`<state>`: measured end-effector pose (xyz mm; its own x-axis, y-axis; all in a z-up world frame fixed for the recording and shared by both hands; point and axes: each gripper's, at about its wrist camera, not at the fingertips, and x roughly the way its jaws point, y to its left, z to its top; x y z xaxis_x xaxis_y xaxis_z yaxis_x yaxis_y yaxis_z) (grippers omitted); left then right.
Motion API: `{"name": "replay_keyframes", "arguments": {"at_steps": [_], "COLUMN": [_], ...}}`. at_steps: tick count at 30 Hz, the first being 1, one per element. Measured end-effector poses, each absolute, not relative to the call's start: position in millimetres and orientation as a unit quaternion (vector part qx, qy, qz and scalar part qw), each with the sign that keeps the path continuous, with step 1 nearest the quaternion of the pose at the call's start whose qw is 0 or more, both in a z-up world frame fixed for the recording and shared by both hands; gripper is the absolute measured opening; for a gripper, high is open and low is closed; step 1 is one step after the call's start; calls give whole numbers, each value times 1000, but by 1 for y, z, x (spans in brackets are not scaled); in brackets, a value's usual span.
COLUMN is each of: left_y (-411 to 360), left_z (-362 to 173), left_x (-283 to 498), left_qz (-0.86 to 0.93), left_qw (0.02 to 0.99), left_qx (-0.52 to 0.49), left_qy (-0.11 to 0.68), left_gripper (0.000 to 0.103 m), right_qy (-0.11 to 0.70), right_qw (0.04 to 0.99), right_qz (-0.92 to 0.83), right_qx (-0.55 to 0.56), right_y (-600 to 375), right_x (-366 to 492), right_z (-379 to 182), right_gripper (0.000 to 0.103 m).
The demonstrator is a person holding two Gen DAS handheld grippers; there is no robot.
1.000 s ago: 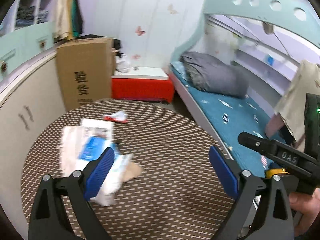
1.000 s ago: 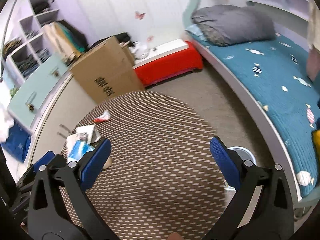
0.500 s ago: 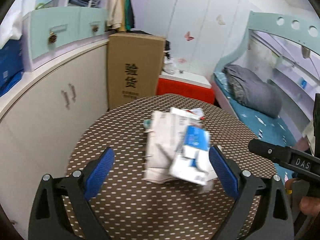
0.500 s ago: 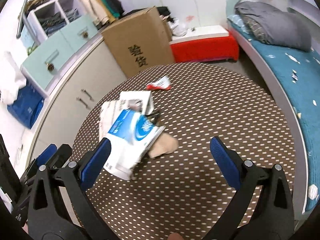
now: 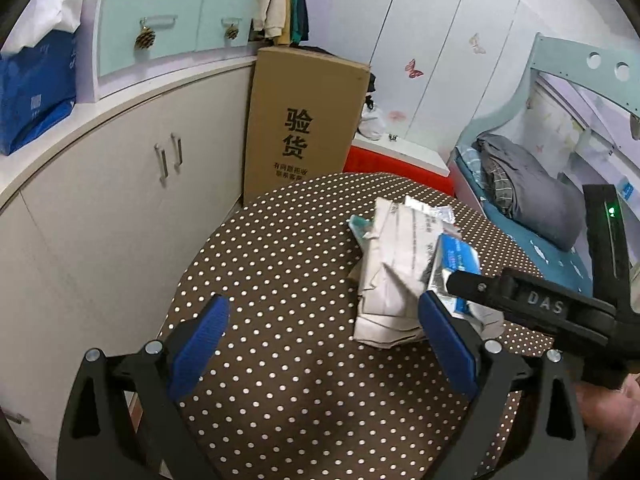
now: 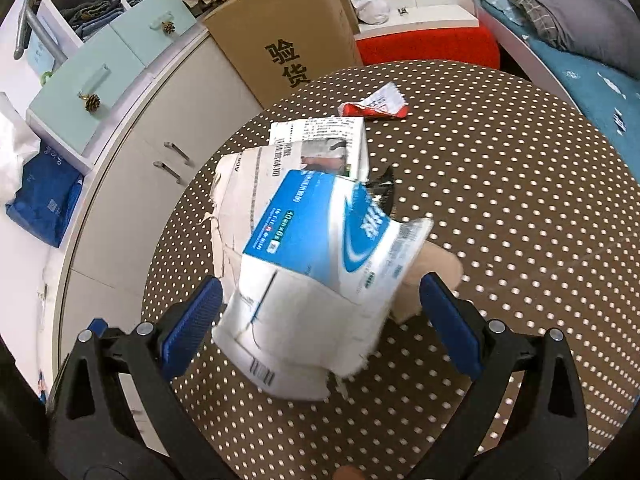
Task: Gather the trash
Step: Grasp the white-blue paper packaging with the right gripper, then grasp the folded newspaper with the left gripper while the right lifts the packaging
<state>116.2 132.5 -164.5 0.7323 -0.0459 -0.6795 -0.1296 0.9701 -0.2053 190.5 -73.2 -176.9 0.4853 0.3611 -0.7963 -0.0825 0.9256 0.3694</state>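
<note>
Right wrist view: the right gripper [image 6: 318,320] points steeply down at a polka-dot table [image 6: 500,220]. Its jaws stand wide and are closing, with the near end of a blue-and-white pack [image 6: 320,264] between the blue pads [image 6: 192,324]; neither pad presses on it. The pack lies tilted on top of a pile of trash. Under it sit folded newspaper [image 6: 316,144] and a tan scrap [image 6: 432,272] just beside the right pad. Farther back, apart from the pile, a red-and-white wrapper [image 6: 376,106] lies on the cloth. Beyond the table edge stand a cardboard box [image 6: 280,28], a cabinet [image 6: 132,184] and a red bench [image 6: 428,46].

Left wrist view: the left gripper [image 5: 320,344] hangs over bare cloth near the table edge, its jaws spread wide with nothing between them. The pile [image 5: 396,272] lies just beyond its right pad. The right gripper's black arm [image 5: 532,306] crosses in from the right, over the pack. Part of a hand [image 5: 608,408] shows at the lower right edge. A bed [image 5: 532,216] with a grey quilt lies beyond.
</note>
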Motion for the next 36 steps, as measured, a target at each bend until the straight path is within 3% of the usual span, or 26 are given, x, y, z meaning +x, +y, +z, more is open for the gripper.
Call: {"name": "replay_keyframes", "arguments": {"at_steps": [1, 2, 5, 18, 31, 32, 33, 36], "left_y": [133, 133, 131, 78, 39, 38, 34, 26], "left_z": [-166, -167, -170, -181, -196, -198, -202, -210], "left_x": [116, 116, 118, 143, 158, 159, 162, 166], "left_qz": [24, 25, 24, -28, -65, -69, -77, -101], "left_qw": [922, 922, 921, 916, 905, 905, 900, 890], "left_qx": [-122, -123, -121, -84, -60, -59, -54, -60], "left_qy": [366, 366, 371, 392, 415, 416, 425, 441], "left_gripper": [93, 93, 93, 93, 94, 83, 54, 20], "right_qy": [489, 490, 490, 426, 413, 413, 413, 410], "right_qw": [853, 853, 850, 880, 882, 882, 882, 882], "right_qz": [129, 128, 145, 143, 117, 117, 118, 119], "right_qx": [128, 122, 130, 155, 193, 194, 196, 201], "right_y": [-69, -69, -74, -152, -210, -211, -214, -219], "right_x": [190, 190, 186, 153, 151, 150, 149, 147], "right_z": [-179, -180, -182, -149, -152, -154, -155, -154], "right_gripper": [79, 73, 64, 63, 64, 64, 64, 64]}}
